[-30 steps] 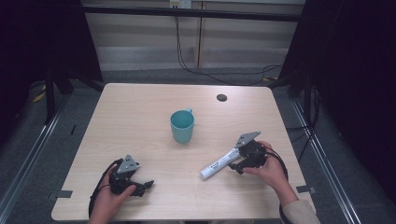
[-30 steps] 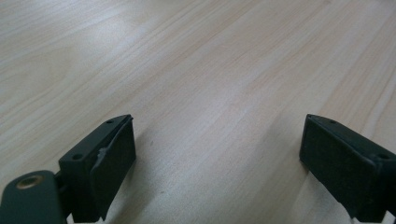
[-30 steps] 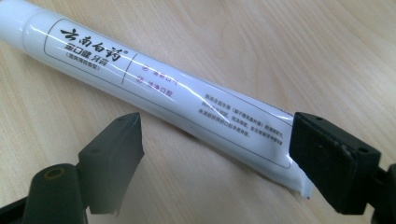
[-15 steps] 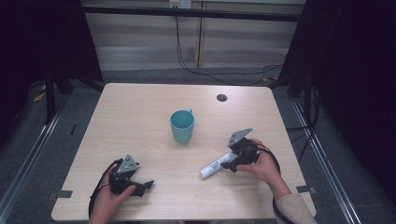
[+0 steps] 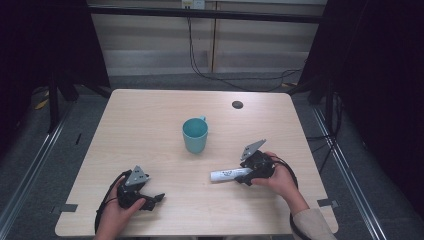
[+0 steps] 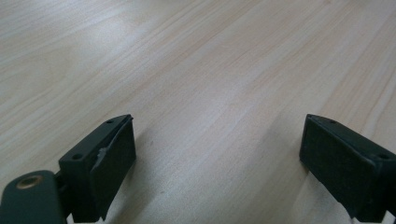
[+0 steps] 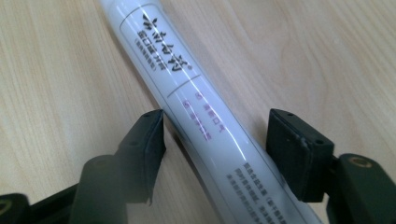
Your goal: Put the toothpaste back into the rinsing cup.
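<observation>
Now the right gripper (image 7: 212, 144) straddled the tube (image 7: 196, 107), fingers (image 7: 147, 140) not yet closed, while the left gripper (image 6: 217, 158) sat open, idle.

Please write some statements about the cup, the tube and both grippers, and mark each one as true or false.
1. The cup stands upright. True.
2. The tube is inside the cup. False: it lies on the table.
3. The right gripper has its jaws on both sides of the tube, not yet shut. True.
4. The left gripper holds a pen. False: its jaws are open with only bare table between them.
5. The cup is red. False: it is teal.
</observation>
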{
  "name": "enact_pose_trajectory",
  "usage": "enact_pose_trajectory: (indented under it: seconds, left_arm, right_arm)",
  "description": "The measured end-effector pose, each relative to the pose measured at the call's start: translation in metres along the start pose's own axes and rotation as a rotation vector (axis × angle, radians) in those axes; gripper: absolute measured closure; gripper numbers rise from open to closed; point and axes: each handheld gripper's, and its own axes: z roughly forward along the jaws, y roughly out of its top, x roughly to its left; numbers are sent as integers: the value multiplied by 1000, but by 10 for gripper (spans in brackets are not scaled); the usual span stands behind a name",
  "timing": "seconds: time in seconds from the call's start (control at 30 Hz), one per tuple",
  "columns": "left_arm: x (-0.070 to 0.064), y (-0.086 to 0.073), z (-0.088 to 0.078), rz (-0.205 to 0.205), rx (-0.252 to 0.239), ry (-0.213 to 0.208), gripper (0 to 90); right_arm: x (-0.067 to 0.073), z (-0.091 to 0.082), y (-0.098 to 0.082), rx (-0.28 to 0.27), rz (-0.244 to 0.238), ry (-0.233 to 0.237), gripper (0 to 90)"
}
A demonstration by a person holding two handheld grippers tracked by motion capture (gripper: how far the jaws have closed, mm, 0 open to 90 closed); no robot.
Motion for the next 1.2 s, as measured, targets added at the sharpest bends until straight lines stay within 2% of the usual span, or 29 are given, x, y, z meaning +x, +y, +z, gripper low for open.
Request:
enact_pose_trajectory:
  seconds: [0.07, 0.47, 0.6, 0.63, 0.67, 0.77, 0.87, 0.97, 1.0, 1.13, 1.2]
  left_arm:
    - [0, 0, 0, 0, 1, -1, 103]
    - [0, 0, 0, -1, 1, -2, 103]
    - [0, 0, 0, -1, 0, -1, 103]
    - [0, 0, 0, -1, 0, -1, 103]
    - [0, 0, 0, 2, 1, 1, 103]
    - [0, 0, 0, 1, 1, 1, 103]
    - [0, 0, 0, 1, 0, 2, 103]
    - [0, 0, 0, 2, 2, -1, 102]
    - [1, 0, 0, 6, 0, -2, 101]
    - [1, 0, 0, 4, 0, -4, 99]
    - [0, 0, 0, 3, 2, -1, 93]
  right_arm:
    - [-1, -1, -3, -6, 16, 4, 390]
    - [-4, -6, -10, 14, 42, -9, 419]
    - [-3, -7, -8, 27, 38, -9, 551]
    - [-3, -7, -8, 27, 38, -9, 551]
    - [-2, -9, -7, 34, 45, -7, 621]
    - [-1, -9, -7, 41, 39, -2, 673]
    - [0, -12, -8, 26, 40, -14, 727]
    - [3, -13, -8, 19, 23, -17, 740]
    - [3, -13, -8, 15, 26, 0, 745]
    - [5, -19, -9, -9, 42, 9, 749]
    - [5, -24, -7, -26, 35, 5, 750]
